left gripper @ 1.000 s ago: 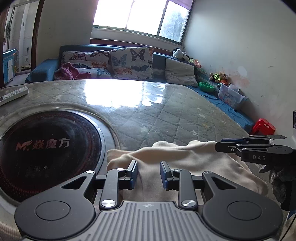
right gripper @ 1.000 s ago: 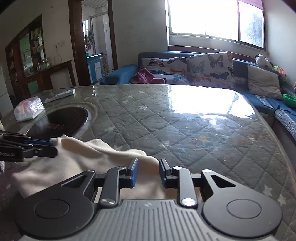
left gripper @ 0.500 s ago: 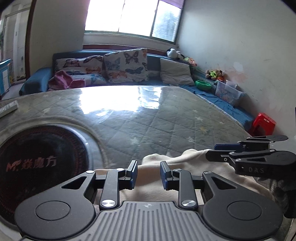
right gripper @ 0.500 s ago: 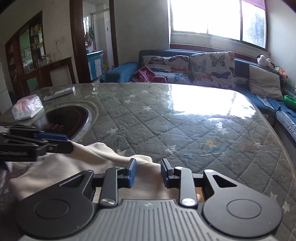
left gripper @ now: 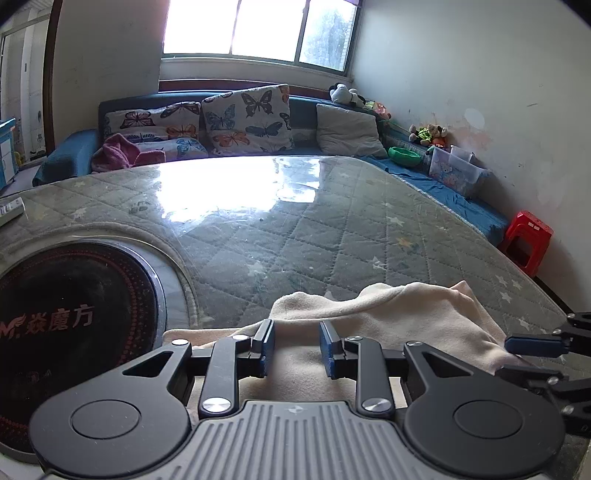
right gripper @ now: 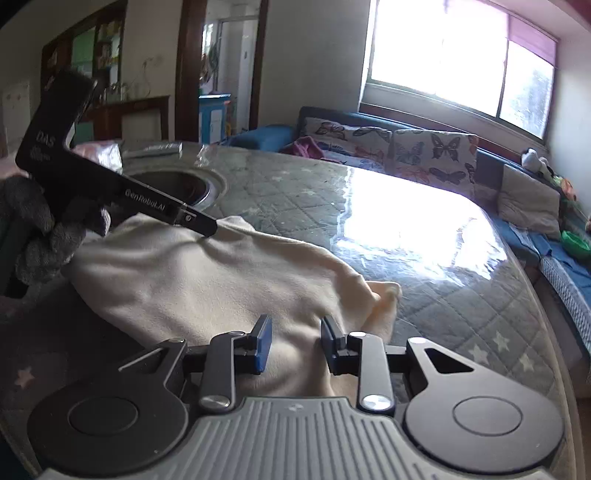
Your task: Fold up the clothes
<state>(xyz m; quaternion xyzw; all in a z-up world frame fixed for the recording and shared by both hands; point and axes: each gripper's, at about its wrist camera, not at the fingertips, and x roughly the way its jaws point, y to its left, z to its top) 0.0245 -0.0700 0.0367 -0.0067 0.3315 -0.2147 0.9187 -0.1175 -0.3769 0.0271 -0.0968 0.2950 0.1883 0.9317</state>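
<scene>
Cream fleece garment point(right gripper: 207, 280) lies bunched on the quilted grey glass-topped tabletop point(left gripper: 295, 236), just ahead of & under both claws. Left claw point(left gripper: 296, 345) & right claw point(right gripper: 295, 343): jaws apart, gripping nothing, likely poised over the near hem to pinch it for a fold.

Bright window point(left gripper: 255, 29), blue sofa point(left gripper: 70, 158), white walls point(left gripper: 480, 74)

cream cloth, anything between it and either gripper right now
Nothing visible. The left gripper and right gripper both sit open directly over the cream cloth on the quilted table, with no other object between fingers and fabric.
</scene>
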